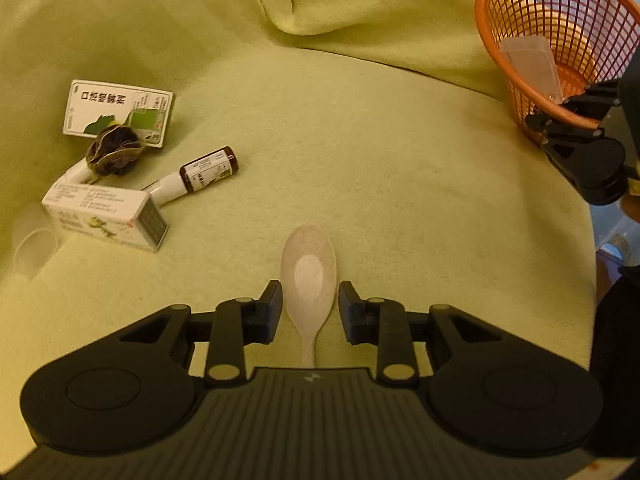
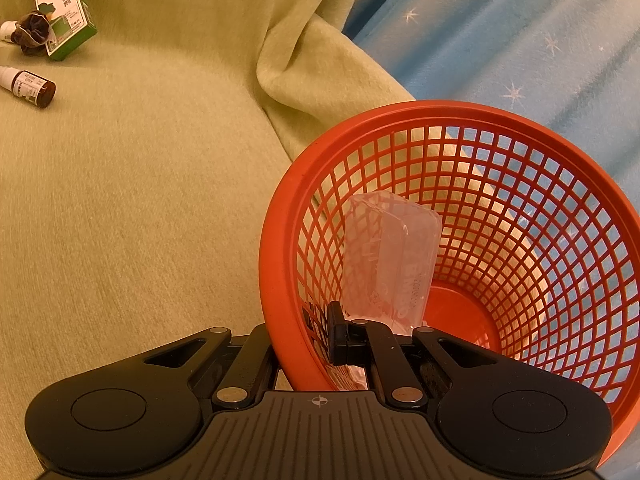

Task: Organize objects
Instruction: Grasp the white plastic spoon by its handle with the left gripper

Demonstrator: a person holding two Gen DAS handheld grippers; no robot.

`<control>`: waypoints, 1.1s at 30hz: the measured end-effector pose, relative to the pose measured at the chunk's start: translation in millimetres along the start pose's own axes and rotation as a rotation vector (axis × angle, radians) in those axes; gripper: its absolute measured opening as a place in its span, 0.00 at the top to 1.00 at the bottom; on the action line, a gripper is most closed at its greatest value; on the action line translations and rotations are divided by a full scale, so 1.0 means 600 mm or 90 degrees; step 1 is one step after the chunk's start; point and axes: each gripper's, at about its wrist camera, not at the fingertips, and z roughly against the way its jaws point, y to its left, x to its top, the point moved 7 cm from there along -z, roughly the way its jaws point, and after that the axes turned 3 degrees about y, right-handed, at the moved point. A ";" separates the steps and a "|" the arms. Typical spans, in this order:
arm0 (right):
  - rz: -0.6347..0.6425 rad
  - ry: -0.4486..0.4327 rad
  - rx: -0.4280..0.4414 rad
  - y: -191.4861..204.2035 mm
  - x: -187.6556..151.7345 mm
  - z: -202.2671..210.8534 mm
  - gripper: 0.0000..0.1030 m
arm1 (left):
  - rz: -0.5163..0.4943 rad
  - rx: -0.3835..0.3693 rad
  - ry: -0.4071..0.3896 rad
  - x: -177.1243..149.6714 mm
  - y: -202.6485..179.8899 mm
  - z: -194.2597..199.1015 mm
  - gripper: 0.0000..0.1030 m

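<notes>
A pale speckled spoon point(image 1: 308, 272) lies on the green blanket, bowl pointing away from me. My left gripper point(image 1: 309, 300) straddles the bowl's lower part, its jaws open with a thin gap on each side. At the far right stands the orange mesh basket point(image 1: 492, 40), tilted, with a clear plastic box point(image 1: 528, 60) inside. My right gripper point(image 1: 560, 116) is shut on its near rim. In the right wrist view the right gripper point(image 2: 334, 336) clamps the basket point(image 2: 280, 220) wall, one finger inside and one outside, and the clear box point(image 2: 388, 256) leans just beyond.
At the left lies a cluster: a green-and-white box point(image 1: 116, 110), a brown scrunchie point(image 1: 114, 152), a brown dropper bottle point(image 1: 208, 168), a white carton point(image 1: 104, 216) and a white cup point(image 1: 34, 248). The blanket folds up point(image 1: 288, 12) at the back. Blue starry cloth point(image 2: 520, 40) lies behind the basket.
</notes>
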 end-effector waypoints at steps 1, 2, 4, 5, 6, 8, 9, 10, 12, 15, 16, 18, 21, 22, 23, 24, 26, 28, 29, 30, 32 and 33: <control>0.000 0.000 0.000 0.000 0.000 0.000 0.97 | -0.001 0.004 0.000 0.001 0.000 -0.003 0.76; 0.000 0.000 0.000 0.000 0.000 0.000 0.97 | -0.001 0.004 0.000 0.002 0.001 -0.006 0.76; -0.001 0.000 0.000 0.000 0.000 0.000 0.97 | 0.001 0.005 0.000 0.002 0.000 -0.011 0.76; -0.001 0.000 0.000 -0.001 0.000 0.000 0.97 | 0.001 0.005 0.001 0.002 0.001 -0.013 0.76; -0.001 0.000 0.000 0.000 0.000 0.000 0.97 | 0.002 0.005 0.001 0.002 0.001 -0.014 0.75; 0.000 0.000 0.000 -0.001 0.000 0.000 0.97 | 0.006 0.004 -0.001 0.003 0.003 -0.016 0.74; 0.000 0.000 0.000 0.000 0.000 0.000 0.97 | 0.007 0.005 -0.002 0.003 0.004 -0.016 0.72; 0.000 0.000 0.000 0.000 0.000 0.000 0.97 | 0.009 0.006 -0.003 0.004 0.005 -0.016 0.71; 0.000 0.000 0.000 0.000 0.000 0.000 0.97 | 0.016 0.004 -0.004 0.006 0.008 -0.015 0.69; 0.000 0.000 0.000 -0.001 -0.001 0.000 0.97 | 0.020 0.001 -0.003 0.006 0.010 -0.018 0.69; 0.000 0.000 0.000 0.000 0.000 0.000 0.97 | 0.022 -0.001 -0.002 0.006 0.010 -0.019 0.69; 0.000 0.000 0.000 0.000 -0.001 0.000 0.97 | 0.026 -0.005 -0.002 0.006 0.011 -0.021 0.69; 0.000 0.000 0.000 0.000 -0.001 0.000 0.97 | 0.032 -0.008 -0.002 0.007 0.011 -0.024 0.69; 0.000 0.000 0.000 0.000 -0.001 0.000 0.97 | 0.033 -0.008 -0.001 0.007 0.011 -0.025 0.69; 0.000 0.000 0.000 0.000 -0.001 0.000 0.97 | 0.033 -0.008 0.000 0.008 0.011 -0.026 0.69; -0.001 0.000 0.000 -0.001 -0.001 0.000 0.97 | 0.034 -0.008 0.001 0.008 0.011 -0.026 0.70; 0.000 -0.001 0.000 0.000 -0.001 0.000 0.97 | 0.033 -0.013 0.003 0.008 0.011 -0.025 0.75; 0.000 -0.001 0.000 0.000 -0.001 0.000 0.97 | 0.031 -0.011 0.003 0.009 0.009 -0.023 0.75; 0.000 -0.001 0.000 -0.001 -0.001 0.000 0.97 | 0.030 -0.008 0.000 0.009 0.009 -0.021 0.75; -0.001 -0.001 0.001 0.000 -0.001 0.000 0.97 | 0.031 -0.005 -0.004 0.010 0.009 -0.018 0.75; -0.001 -0.001 0.001 -0.001 -0.001 0.000 0.97 | 0.033 -0.005 -0.012 0.014 0.007 -0.010 0.76; -0.001 -0.001 0.001 0.000 -0.001 0.000 0.97 | 0.032 -0.005 -0.017 0.017 0.006 -0.005 0.76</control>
